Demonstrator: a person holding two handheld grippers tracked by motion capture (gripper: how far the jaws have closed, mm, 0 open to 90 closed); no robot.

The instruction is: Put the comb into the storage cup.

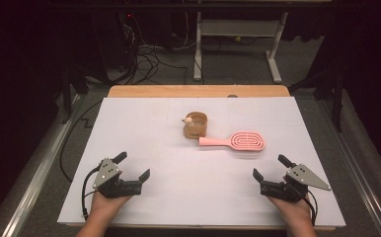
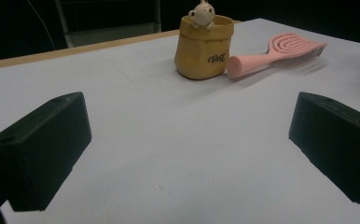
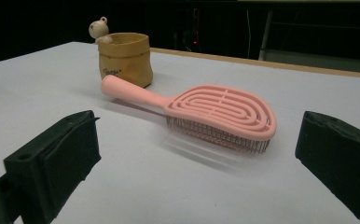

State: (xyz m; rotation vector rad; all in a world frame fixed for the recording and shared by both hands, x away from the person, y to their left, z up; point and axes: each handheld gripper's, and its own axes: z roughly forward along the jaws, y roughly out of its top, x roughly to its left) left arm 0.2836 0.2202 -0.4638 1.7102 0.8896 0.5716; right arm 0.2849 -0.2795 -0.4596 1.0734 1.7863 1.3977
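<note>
**Both tongs wide and empty, brush and pouch ahead**

Nearest the person, the 2 tongs rest low over the white table (image 1: 144, 148), one at each front corner. The left gripper (image 1: 133, 166) has its jaws spread apart with nothing between them; in the left gripper view only bare table lies between the 2 black jaws. The right gripper (image 1: 266, 167) stands the same way, jaws apart and empty.

Ahead of the right gripper, and nearer to it than to the left one, lies the pink hairbrush (image 3: 201, 114). It rests bristles down, head toward the right gripper's side, handle pointing away toward the left gripper's side. Just beyond the handle tip stands the tan pouch (image 2: 204, 46), upright, with a small bear figure (image 2: 201, 13) perched on its rim. From the left gripper the pouch sits straight ahead, the brush handle ending just beside it; whether they touch I cannot tell.

Risks, as I judge them:
1. The brush sits on springy bristles, so a grip from above on the head could rock or skate it across the smooth surface.
2. The handle is round and tapered; a pinch near its tip could squirt it out sideways.
3. The pouch looks soft and light. A jaw sweeping in along the handle could nudge it over or push it away, bear figure included.
</note>
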